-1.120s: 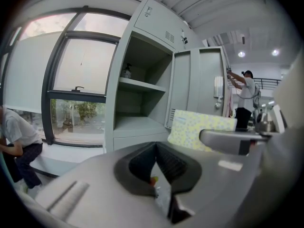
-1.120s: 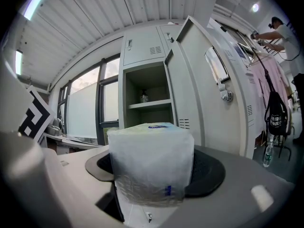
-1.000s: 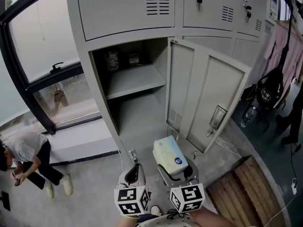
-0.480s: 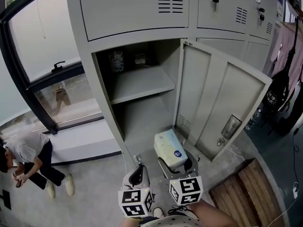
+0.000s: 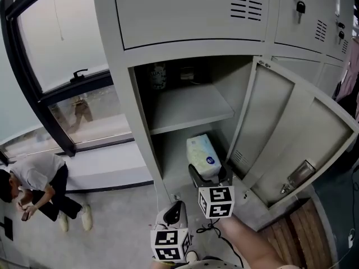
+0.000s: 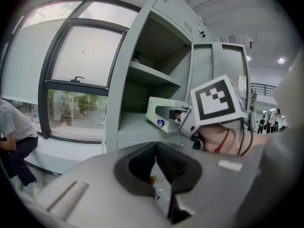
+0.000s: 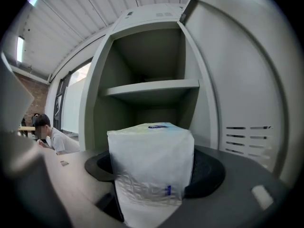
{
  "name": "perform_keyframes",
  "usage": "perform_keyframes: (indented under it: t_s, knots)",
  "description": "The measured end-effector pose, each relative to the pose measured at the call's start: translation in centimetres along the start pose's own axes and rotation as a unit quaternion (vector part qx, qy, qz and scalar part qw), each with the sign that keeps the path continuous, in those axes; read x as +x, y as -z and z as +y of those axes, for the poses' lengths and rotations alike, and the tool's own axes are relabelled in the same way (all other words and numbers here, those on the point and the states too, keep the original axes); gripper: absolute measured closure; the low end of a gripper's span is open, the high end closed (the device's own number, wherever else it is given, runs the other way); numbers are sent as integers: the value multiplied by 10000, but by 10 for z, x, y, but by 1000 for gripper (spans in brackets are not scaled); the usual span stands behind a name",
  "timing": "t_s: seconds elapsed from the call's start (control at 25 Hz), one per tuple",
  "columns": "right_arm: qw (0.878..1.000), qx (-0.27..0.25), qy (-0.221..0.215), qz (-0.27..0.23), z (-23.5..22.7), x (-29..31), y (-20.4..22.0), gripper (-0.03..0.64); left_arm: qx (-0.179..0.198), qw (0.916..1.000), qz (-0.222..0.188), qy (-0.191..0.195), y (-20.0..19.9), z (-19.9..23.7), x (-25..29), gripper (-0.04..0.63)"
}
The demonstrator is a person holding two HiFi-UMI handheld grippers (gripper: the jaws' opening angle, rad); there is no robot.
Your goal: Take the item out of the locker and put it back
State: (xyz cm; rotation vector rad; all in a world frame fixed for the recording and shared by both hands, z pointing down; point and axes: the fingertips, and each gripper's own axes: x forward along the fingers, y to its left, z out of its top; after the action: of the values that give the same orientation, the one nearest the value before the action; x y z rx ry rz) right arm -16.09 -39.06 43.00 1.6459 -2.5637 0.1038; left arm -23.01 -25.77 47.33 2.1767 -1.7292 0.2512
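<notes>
The pack (image 5: 203, 154) has moved from in front of the locker (image 5: 141, 116) into its low part, under the shelf (image 5: 185, 108). The left claw (image 5: 175, 213) hangs below the locker, pinched shut on nothing, and the right claw (image 5: 209, 174) squeezes the pack's near end. The pack is white with a blue dot and looks light and squishy, so a soft hold across its middle seems best.

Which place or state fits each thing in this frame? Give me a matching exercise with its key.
1. tissue pack
2. left gripper
3. locker door
4. small container

A. swung open
B. at the back of the upper shelf
C. clamped in the right gripper
D. shut, holding nothing

Pairs: 1-C, 2-D, 3-A, 4-B.
</notes>
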Motion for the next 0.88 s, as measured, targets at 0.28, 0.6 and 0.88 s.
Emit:
perform_keyframes:
  t_s: [0.28, 0.6, 0.88]
  knots:
    - [9999, -18, 23, 162, -1, 37, 8, 230, -79, 9999, 127, -74, 1, 17, 12, 588]
    - [9999, 18, -77, -84, 1, 36, 8, 147, -54, 9998, 189, 22, 4, 11, 17, 588]
    - [9993, 130, -340, -131, 6, -39, 3, 167, -6, 9999, 74, 88, -1, -7, 8, 588]
